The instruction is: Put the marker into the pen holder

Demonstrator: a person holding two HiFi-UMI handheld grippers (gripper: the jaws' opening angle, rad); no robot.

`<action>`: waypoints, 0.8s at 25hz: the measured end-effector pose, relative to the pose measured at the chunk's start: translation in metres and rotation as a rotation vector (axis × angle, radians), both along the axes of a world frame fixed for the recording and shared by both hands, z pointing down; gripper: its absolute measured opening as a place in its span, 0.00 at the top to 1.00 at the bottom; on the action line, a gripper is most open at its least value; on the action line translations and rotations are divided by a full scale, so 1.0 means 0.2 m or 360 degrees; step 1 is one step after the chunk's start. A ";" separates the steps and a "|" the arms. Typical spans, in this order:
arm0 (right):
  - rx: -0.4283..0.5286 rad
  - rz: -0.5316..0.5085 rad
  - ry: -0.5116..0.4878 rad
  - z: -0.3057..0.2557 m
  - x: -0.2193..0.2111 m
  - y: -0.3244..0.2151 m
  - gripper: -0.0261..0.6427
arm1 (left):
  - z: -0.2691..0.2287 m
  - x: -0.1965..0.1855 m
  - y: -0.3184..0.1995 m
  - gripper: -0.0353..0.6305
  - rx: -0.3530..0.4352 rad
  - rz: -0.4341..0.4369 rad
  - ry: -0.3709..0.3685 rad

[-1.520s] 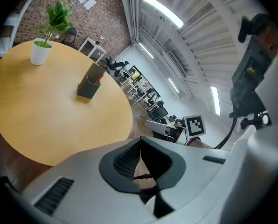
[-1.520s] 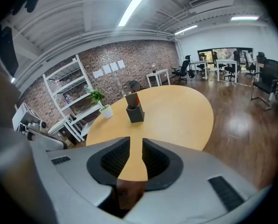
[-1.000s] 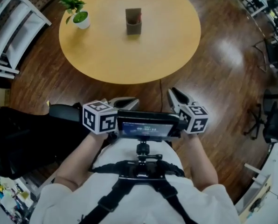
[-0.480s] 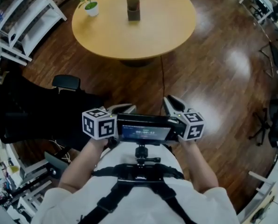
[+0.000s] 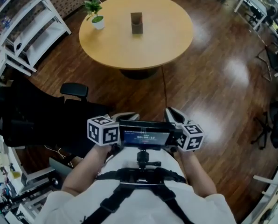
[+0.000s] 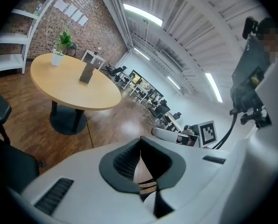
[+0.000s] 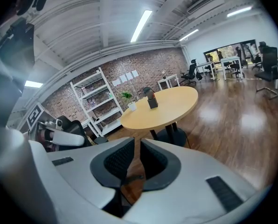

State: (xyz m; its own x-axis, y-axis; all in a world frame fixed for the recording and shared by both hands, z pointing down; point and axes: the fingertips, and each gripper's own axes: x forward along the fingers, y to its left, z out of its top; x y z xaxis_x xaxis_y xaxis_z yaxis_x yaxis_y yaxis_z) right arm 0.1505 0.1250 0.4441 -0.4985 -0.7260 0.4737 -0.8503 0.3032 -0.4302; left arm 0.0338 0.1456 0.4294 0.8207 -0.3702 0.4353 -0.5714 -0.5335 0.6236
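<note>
Table [image 5: 129, 55] has receded from me; left gripper [image 5: 125, 117] jaws together, right gripper [image 5: 173, 113] just narrowing to a slit, both empty; I'd locate the marker next.

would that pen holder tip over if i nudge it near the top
Probably: the pen holder looks taller than wide, so a high nudge may topple it. A low one would likely slide it across the smooth table.

White shirt [image 5: 195, 209], black chest harness [image 5: 140, 175], black-padded white left tongs [image 6: 140, 142], right tongs [image 7: 132, 143], checker-marked cubes [image 5: 104, 130].
</note>
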 end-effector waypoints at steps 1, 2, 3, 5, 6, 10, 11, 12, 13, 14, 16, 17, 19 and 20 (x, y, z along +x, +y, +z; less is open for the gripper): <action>0.0000 0.0002 -0.0005 0.00 -0.02 0.01 0.92 | -0.01 -0.03 0.00 0.95 0.0003 -0.0007 0.0005; 0.0001 -0.0005 -0.0009 0.00 -0.06 0.03 0.94 | -0.02 -0.06 0.01 0.95 0.0004 -0.0017 0.0009; 0.0003 -0.0015 -0.0011 0.00 -0.09 0.04 0.94 | -0.02 -0.09 0.01 0.95 0.0000 -0.0029 0.0013; 0.0016 -0.0033 -0.0016 -0.01 -0.15 0.05 0.96 | -0.02 -0.14 0.02 0.95 -0.0010 -0.0045 0.0021; 0.0028 -0.0041 -0.0022 -0.03 -0.18 0.06 0.96 | -0.03 -0.16 0.02 0.95 -0.0010 -0.0044 0.0023; 0.0043 -0.0066 -0.0038 -0.05 -0.28 0.07 0.96 | -0.05 -0.23 0.03 0.95 0.0013 -0.0022 0.0019; 0.0038 -0.0072 -0.0037 -0.05 -0.30 0.08 0.96 | -0.04 -0.25 0.04 0.95 0.0009 -0.0017 0.0019; 0.0032 -0.0079 -0.0032 -0.05 -0.32 0.09 0.96 | -0.03 -0.26 0.05 0.95 0.0000 -0.0013 0.0022; 0.0026 -0.0085 -0.0024 -0.05 -0.33 0.10 0.96 | -0.02 -0.27 0.06 0.95 -0.0013 -0.0011 0.0030; 0.0019 -0.0088 -0.0016 -0.04 -0.34 0.12 0.96 | -0.01 -0.27 0.07 0.95 -0.0028 -0.0006 0.0038; 0.0002 -0.0093 -0.0006 -0.04 -0.36 0.15 0.96 | 0.00 -0.28 0.09 0.95 -0.0055 0.0014 0.0045; -0.0007 -0.0094 -0.0003 -0.03 -0.37 0.16 0.96 | 0.01 -0.28 0.10 0.95 -0.0061 0.0026 0.0044; -0.0026 -0.0093 0.0007 -0.02 -0.38 0.18 0.96 | 0.01 -0.28 0.11 0.95 -0.0068 0.0046 0.0045; -0.0034 -0.0091 0.0013 -0.02 -0.38 0.19 0.96 | 0.02 -0.28 0.11 0.95 -0.0072 0.0054 0.0046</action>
